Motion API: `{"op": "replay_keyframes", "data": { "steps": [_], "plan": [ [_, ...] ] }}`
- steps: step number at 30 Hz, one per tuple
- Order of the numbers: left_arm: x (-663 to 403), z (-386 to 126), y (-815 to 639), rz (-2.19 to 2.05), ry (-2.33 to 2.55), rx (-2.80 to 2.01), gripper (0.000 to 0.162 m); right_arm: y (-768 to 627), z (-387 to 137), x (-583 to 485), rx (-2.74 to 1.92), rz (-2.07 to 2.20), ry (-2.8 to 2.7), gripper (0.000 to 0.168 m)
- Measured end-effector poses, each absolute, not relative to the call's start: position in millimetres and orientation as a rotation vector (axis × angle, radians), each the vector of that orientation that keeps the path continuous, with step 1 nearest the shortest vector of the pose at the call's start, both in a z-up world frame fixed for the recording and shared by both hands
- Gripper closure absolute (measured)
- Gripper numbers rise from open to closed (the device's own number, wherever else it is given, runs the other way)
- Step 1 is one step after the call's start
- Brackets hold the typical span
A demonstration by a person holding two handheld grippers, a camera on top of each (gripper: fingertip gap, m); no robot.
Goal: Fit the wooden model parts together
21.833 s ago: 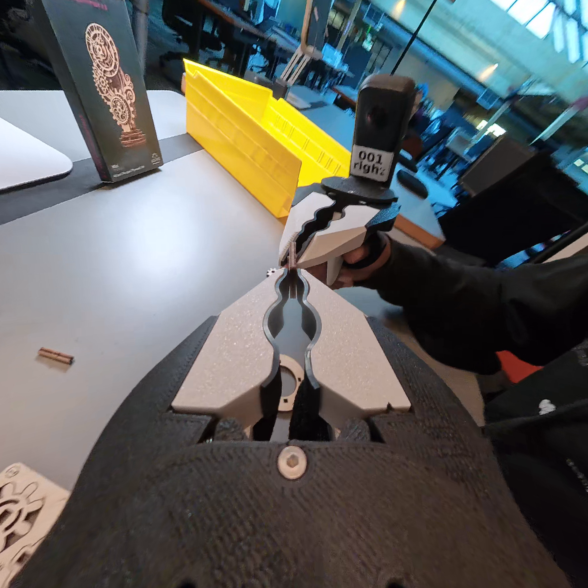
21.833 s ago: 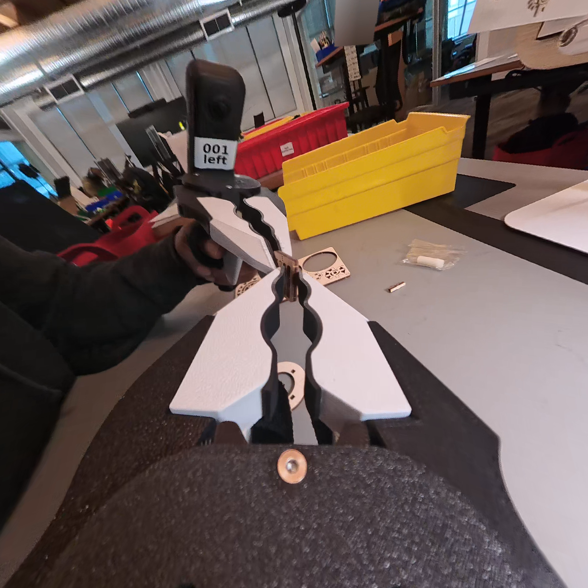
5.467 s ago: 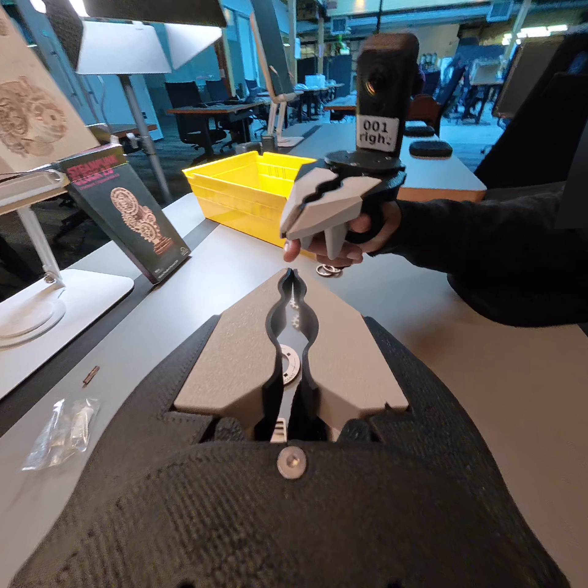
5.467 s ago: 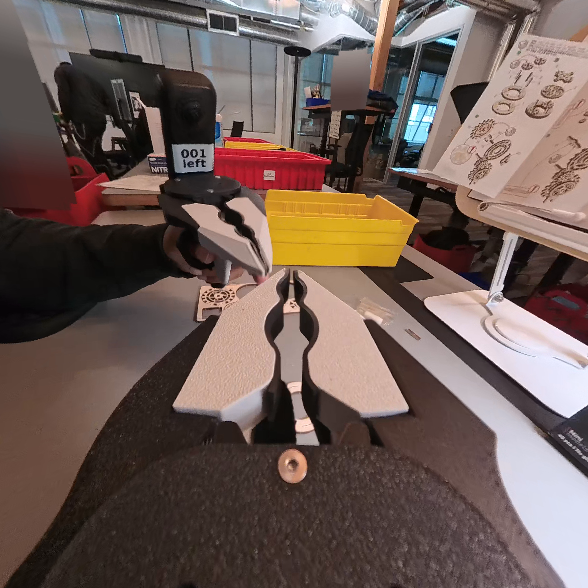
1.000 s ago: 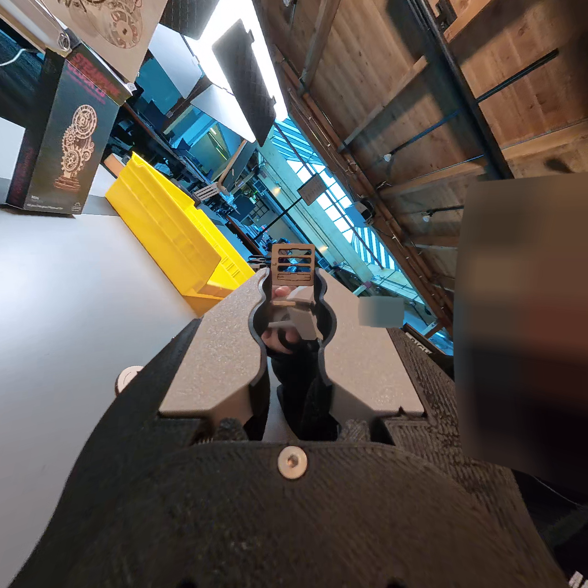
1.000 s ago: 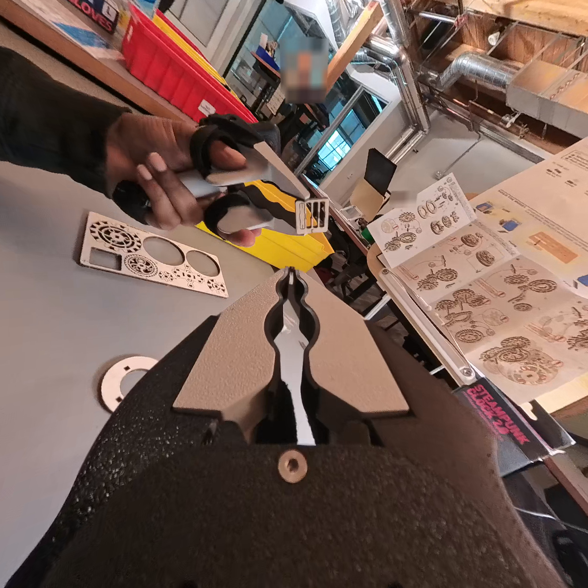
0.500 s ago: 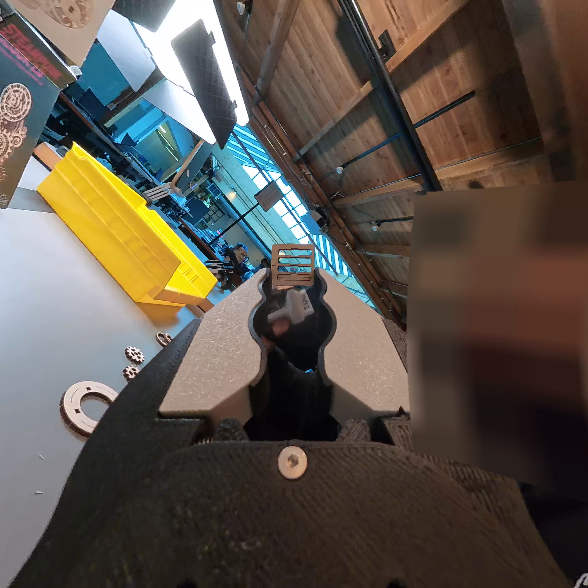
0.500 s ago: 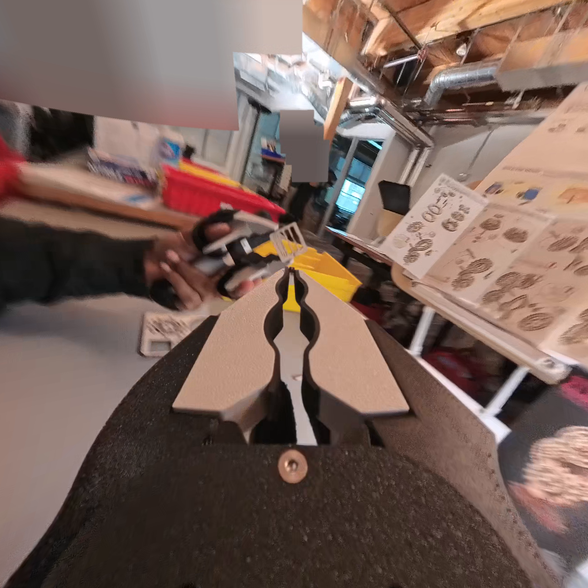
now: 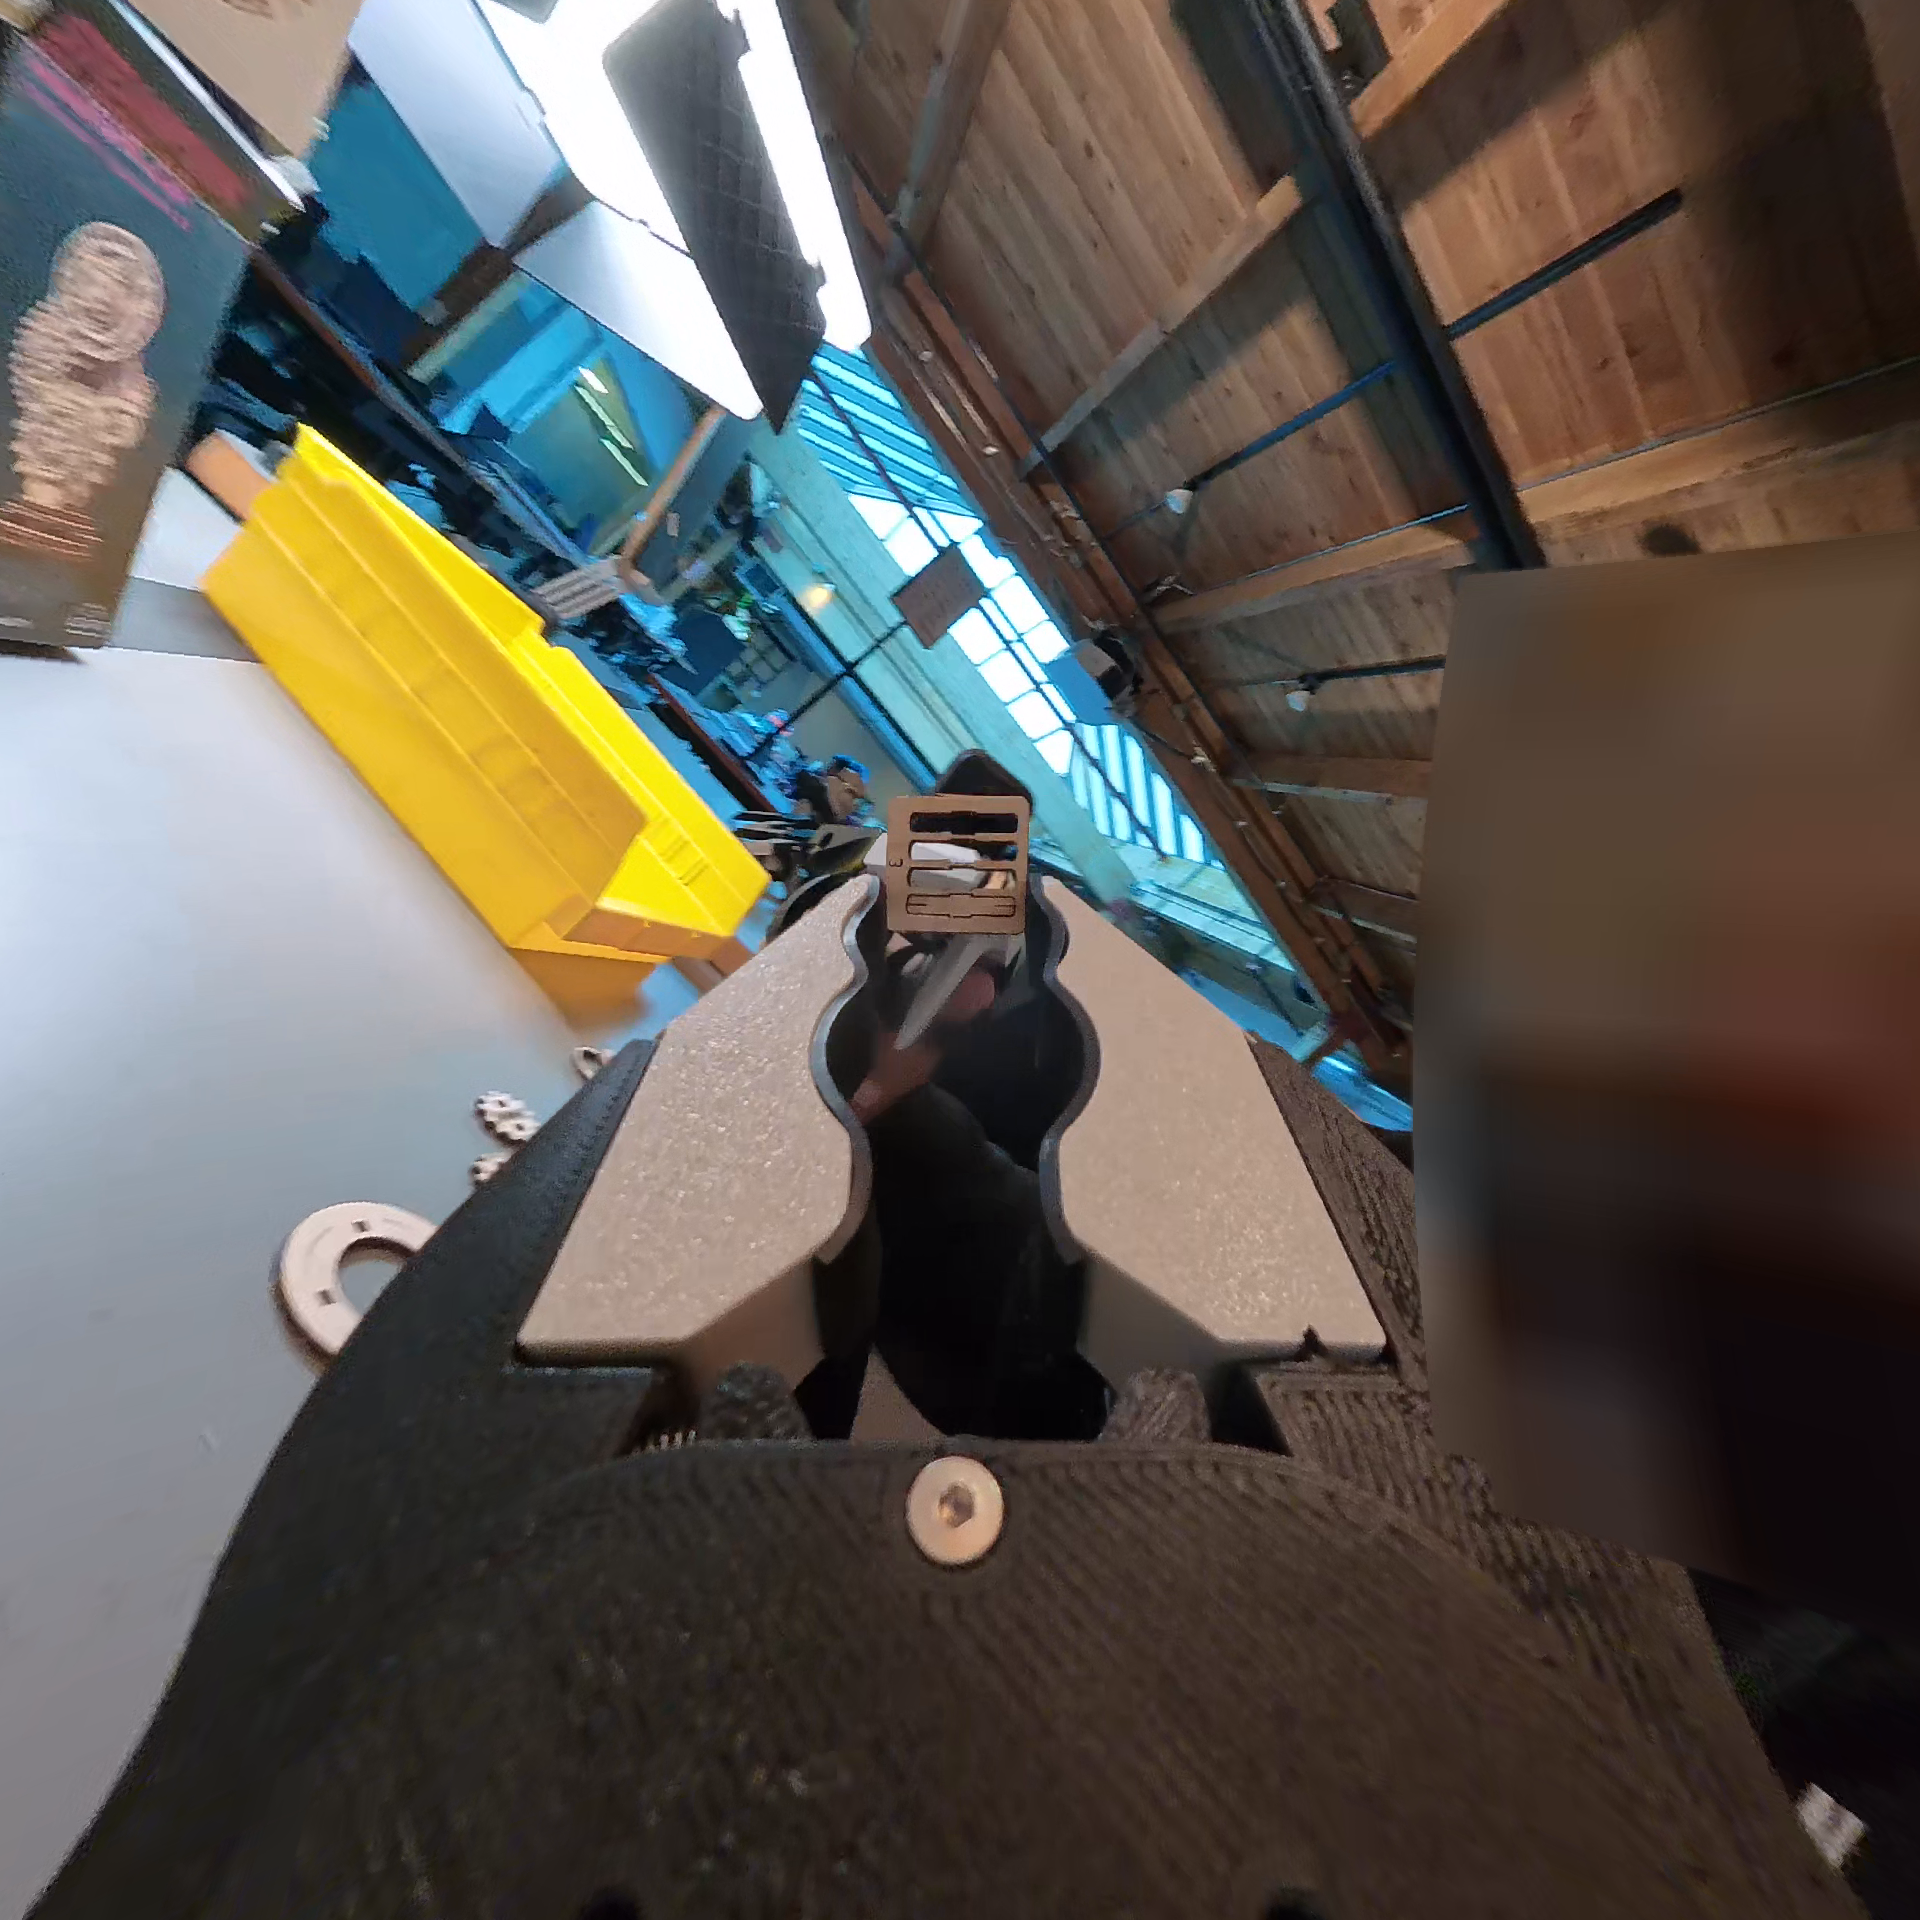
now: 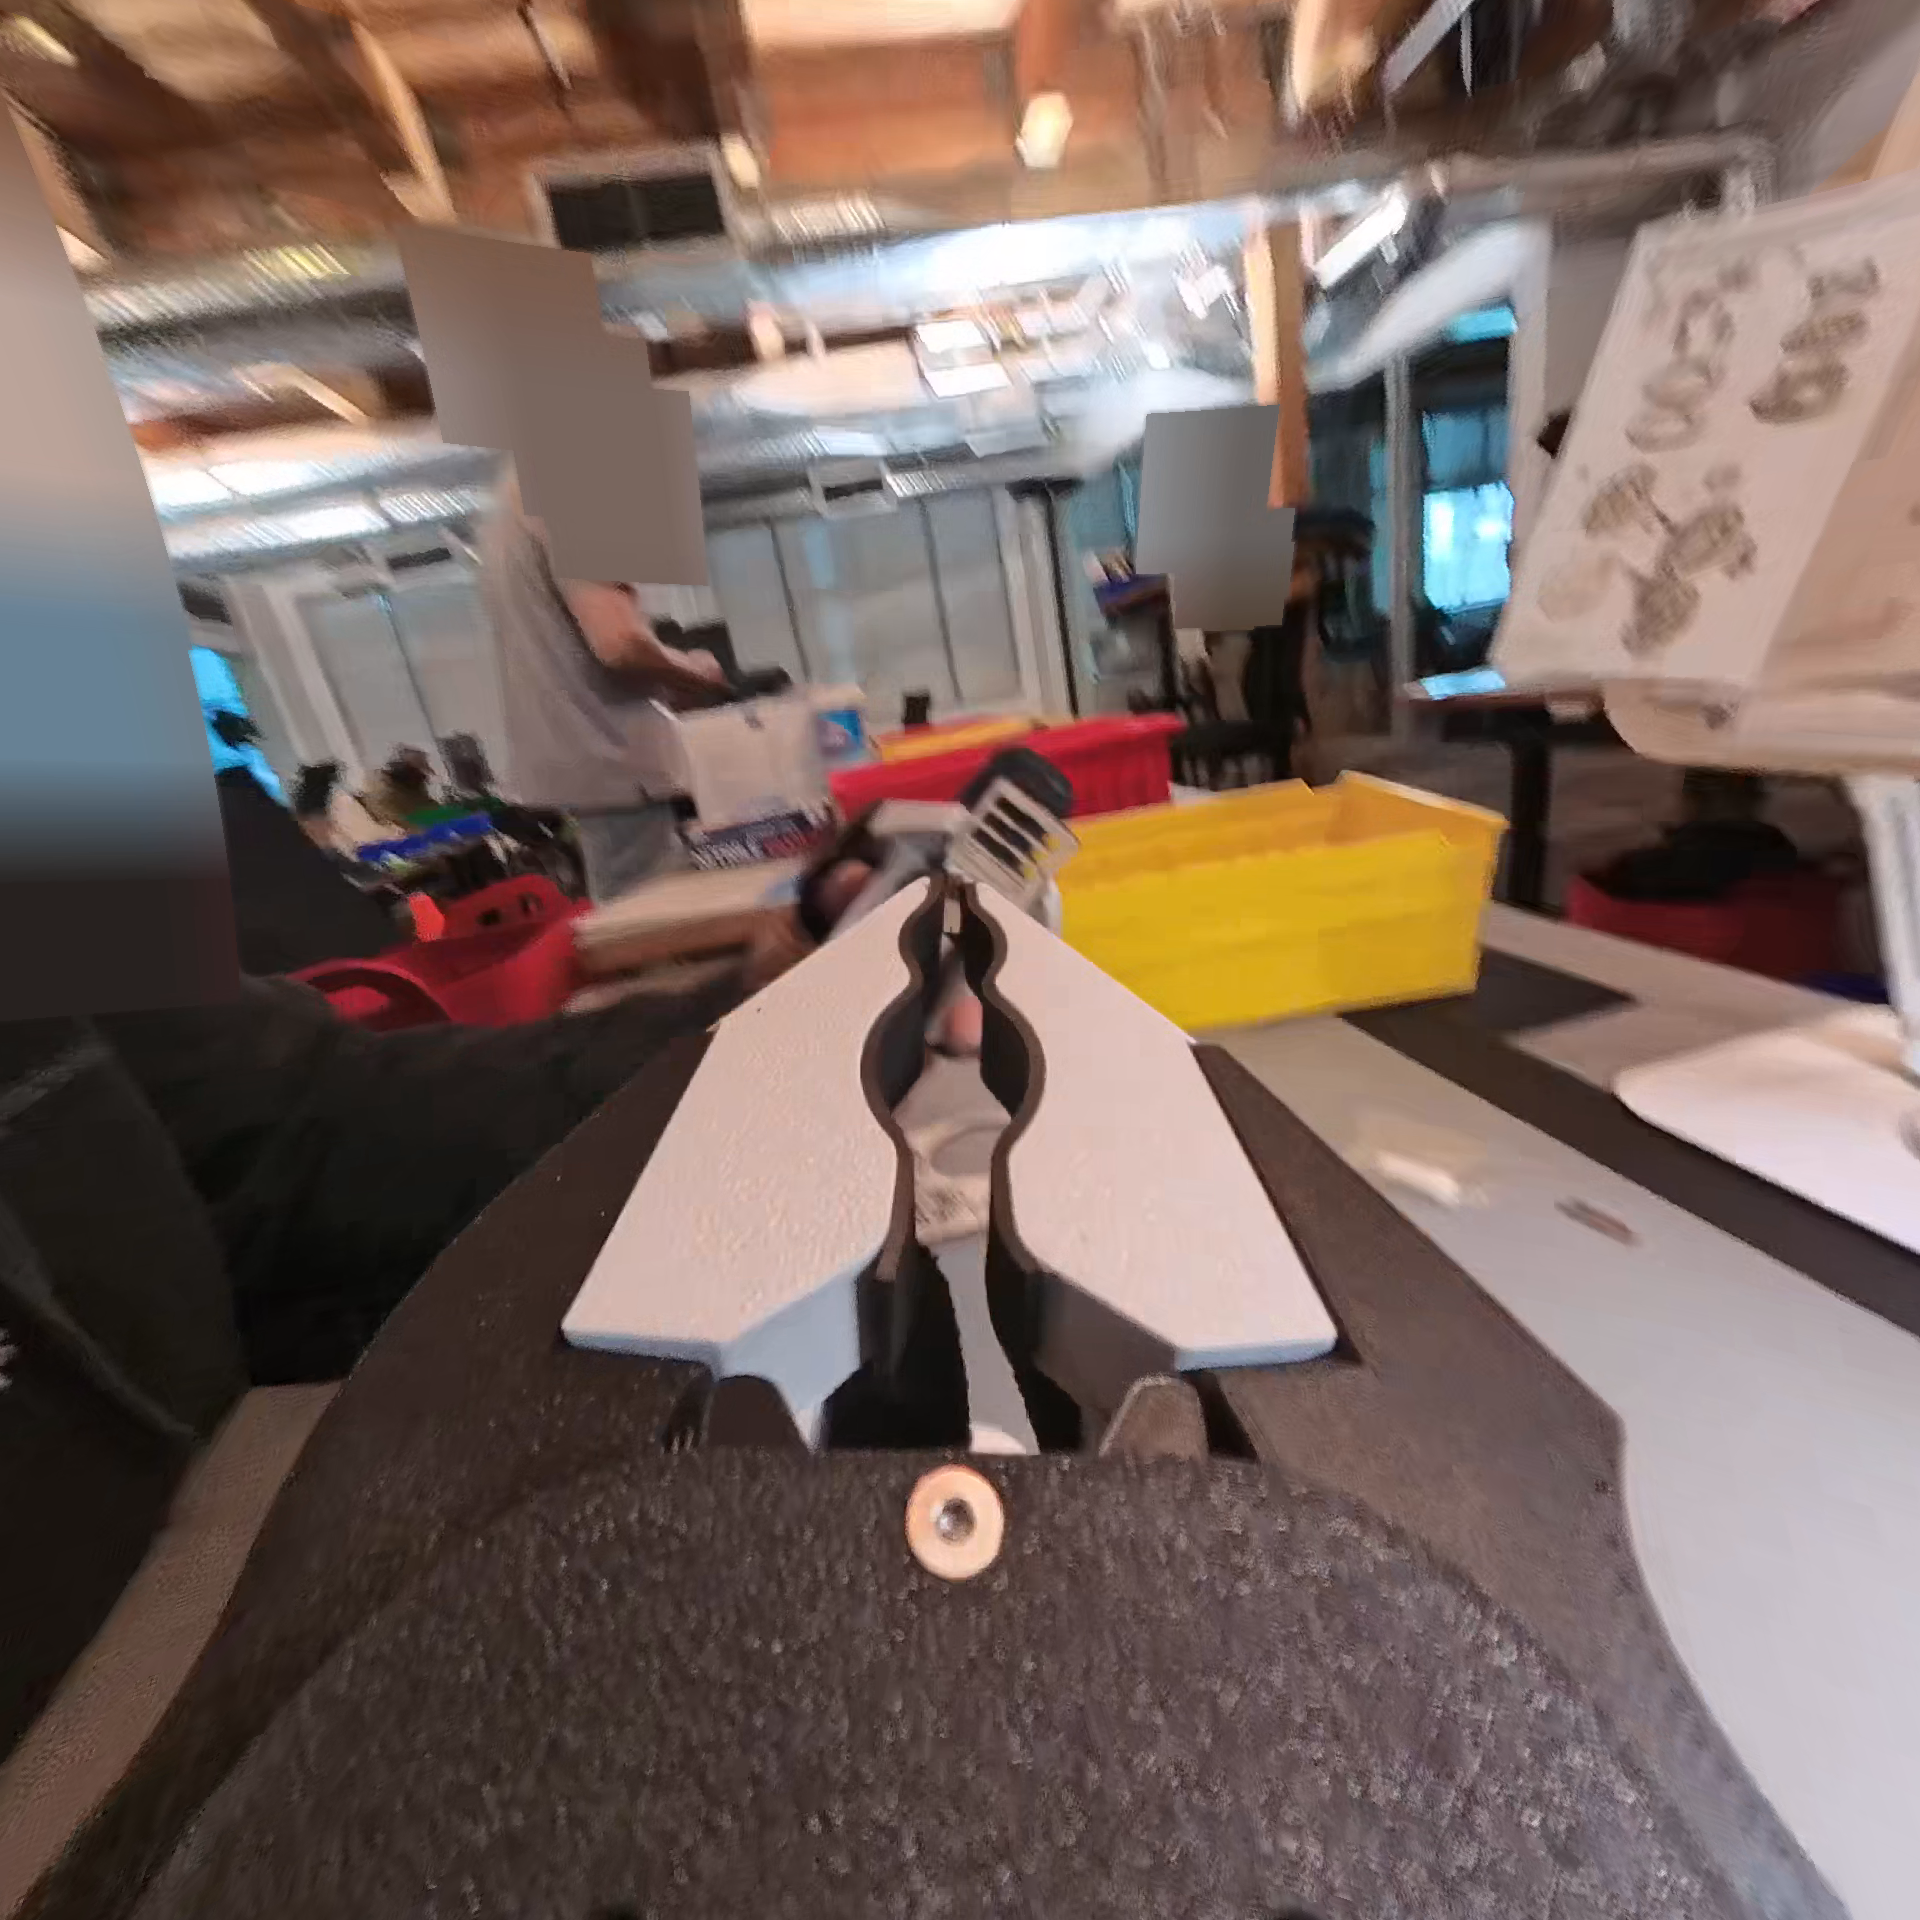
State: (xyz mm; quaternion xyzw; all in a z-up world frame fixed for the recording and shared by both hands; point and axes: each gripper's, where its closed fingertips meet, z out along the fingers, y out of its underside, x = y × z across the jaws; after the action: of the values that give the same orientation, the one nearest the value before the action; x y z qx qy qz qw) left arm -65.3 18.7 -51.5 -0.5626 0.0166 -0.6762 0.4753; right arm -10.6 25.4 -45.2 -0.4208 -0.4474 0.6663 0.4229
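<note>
Left gripper: fingers pinch a small slotted wooden panel by its lower edge, held in the air above the grey worktop. Right gripper: fingers pressed nearly together on a thin piece, too blurred to identify, tips just beside the panel. A wooden ring lies on the worktop near a yellow bin.
</note>
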Motion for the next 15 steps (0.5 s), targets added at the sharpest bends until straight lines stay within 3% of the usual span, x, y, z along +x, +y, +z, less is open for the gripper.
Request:
{"op": "replay_keyframes", "data": {
  "steps": [7,12,15],
  "plan": [
    [-116.3,-76.5,45.7,-1.315,-0.183,-1.461,0.137,93.6,-158.2,-60.2,-1.53,0.829,-1.475,0.168],
    [-141.7,-95.1,50.1,-1.203,-0.251,-1.524,0.137,101.0,-201.8,-92.1,-1.502,0.522,-1.684,0.167],
    [-138.1,-96.4,49.5,-1.204,-0.227,-1.542,0.137,100.5,-215.5,-98.1,-1.511,0.471,-1.736,0.157]
  ]
}}
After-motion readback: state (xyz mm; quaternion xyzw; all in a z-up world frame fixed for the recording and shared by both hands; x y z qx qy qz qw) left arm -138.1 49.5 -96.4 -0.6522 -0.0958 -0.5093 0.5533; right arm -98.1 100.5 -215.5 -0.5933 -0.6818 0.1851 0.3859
